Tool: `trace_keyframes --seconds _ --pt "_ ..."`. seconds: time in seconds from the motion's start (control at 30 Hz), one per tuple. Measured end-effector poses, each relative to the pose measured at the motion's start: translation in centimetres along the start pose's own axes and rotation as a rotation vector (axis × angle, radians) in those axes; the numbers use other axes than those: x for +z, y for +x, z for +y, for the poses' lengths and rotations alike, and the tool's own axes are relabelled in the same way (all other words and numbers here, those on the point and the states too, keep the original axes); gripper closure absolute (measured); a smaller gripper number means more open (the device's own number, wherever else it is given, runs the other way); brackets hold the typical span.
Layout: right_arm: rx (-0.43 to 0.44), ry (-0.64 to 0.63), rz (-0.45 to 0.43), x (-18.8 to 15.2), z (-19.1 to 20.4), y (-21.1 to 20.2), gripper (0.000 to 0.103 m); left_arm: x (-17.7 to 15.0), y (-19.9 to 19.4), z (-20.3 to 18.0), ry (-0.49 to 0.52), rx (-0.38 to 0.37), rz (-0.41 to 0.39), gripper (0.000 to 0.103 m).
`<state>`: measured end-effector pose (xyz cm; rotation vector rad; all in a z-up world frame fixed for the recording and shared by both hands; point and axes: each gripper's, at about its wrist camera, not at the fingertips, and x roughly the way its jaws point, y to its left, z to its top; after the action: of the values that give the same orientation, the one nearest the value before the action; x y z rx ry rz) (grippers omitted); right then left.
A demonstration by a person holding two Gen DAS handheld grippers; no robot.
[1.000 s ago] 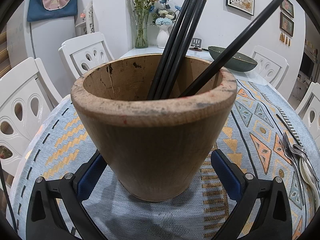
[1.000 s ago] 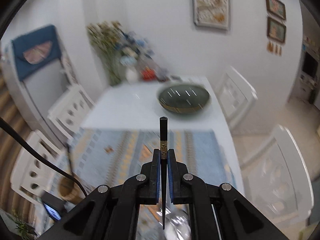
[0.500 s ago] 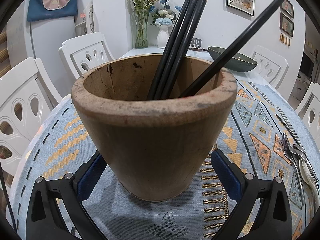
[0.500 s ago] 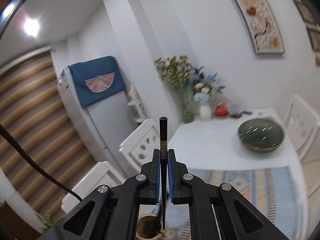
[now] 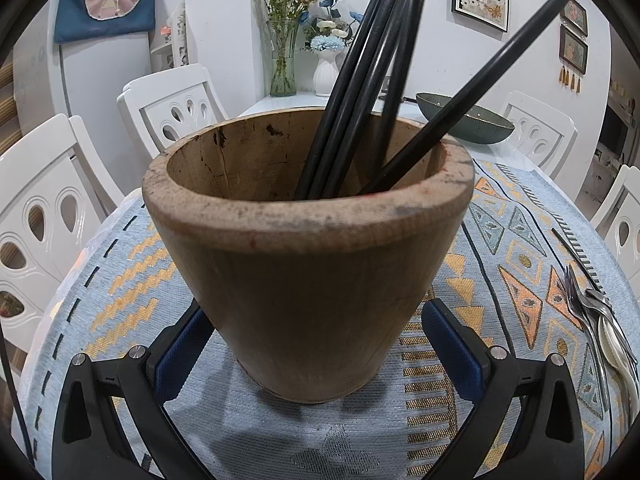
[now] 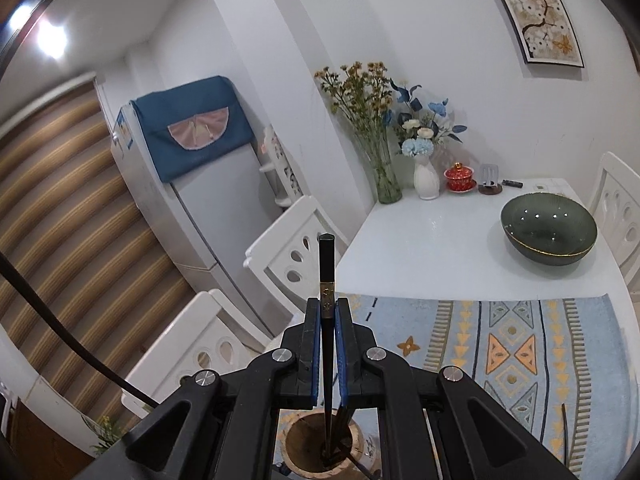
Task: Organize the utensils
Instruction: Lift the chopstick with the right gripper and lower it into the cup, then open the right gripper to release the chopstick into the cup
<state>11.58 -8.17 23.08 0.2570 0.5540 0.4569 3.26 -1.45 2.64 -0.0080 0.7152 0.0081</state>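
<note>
A wooden cup [image 5: 308,280] stands on the patterned cloth [image 5: 120,312]. My left gripper [image 5: 315,308] is shut on it low down, one blue pad against each side. Several black chopsticks [image 5: 360,80] stand bunched inside, and one more [image 5: 480,64] leans to the right. My right gripper [image 6: 328,308] is above the cup [image 6: 320,452], shut on an upright black chopstick [image 6: 327,264] at its gold band. The lower end of that chopstick reaches down into the cup's mouth. In the left wrist view it shows as a further stick [image 5: 400,64] behind the bunch.
Forks and spoons [image 5: 592,312] lie on the cloth to the right, with a lone chopstick [image 5: 572,256] beside them. A dark green bowl [image 6: 548,232] and flower vases [image 6: 426,176] stand at the table's far end. White chairs [image 5: 172,108] line the left side.
My right gripper swung left across the table with its chopstick and now hangs over the cup. The stick's tip has entered the cup. The left gripper and the cup stayed still.
</note>
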Motion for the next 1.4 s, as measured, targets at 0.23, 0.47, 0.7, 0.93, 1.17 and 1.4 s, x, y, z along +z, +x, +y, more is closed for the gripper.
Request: trace_keyframes --seconds 0.23,0.47,0.7,0.93,1.17,1.4 --pt "-0.015 -0.003 0.010 -0.4 -0.3 0.3 0.097 0.0 0.0 -0.1 0.001 0.001 0.001 0.001" --pt "0.003 -0.014 0.057 -0.4 -0.3 0.9 0.096 0.0 0.0 0.0 0.001 0.001 0.001 0.001" --pt "0.030 -0.011 0.094 0.4 -1.6 0.2 0.087 0.0 0.0 -0.1 0.001 0.001 0.003 0.000" --pt "-0.012 0.007 0.046 1.3 -4.0 -3.2 0.087 0.0 0.0 -0.1 0.000 0.000 0.004 0.001" --pt "-0.023 -0.033 0.174 -2.5 -4.3 -4.1 0.088 0.1 0.0 -0.1 0.002 0.002 0.005 0.000" --pt "-0.004 -0.011 0.372 -6.3 -3.9 -1.3 0.089 0.1 0.0 -0.1 0.002 0.003 0.005 0.000"
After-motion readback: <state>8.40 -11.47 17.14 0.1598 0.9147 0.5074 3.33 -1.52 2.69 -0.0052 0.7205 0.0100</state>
